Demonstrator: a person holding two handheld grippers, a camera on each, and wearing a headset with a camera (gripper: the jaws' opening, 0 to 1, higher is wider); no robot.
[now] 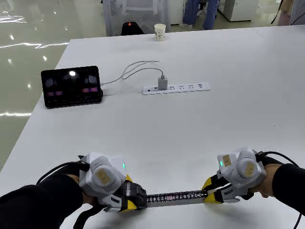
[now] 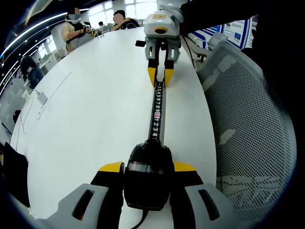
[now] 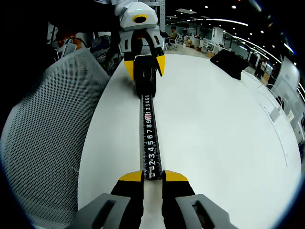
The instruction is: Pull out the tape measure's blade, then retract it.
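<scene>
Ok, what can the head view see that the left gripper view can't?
Head view: a paper cup at the table's far edge and a tablet with its screen lit. Left gripper view: a mesh chair beside the table and people seated at the far end. Both: the white table, the black tape measure case in the left gripper, the blade pulled out, and the right gripper pinching its tip.
</scene>
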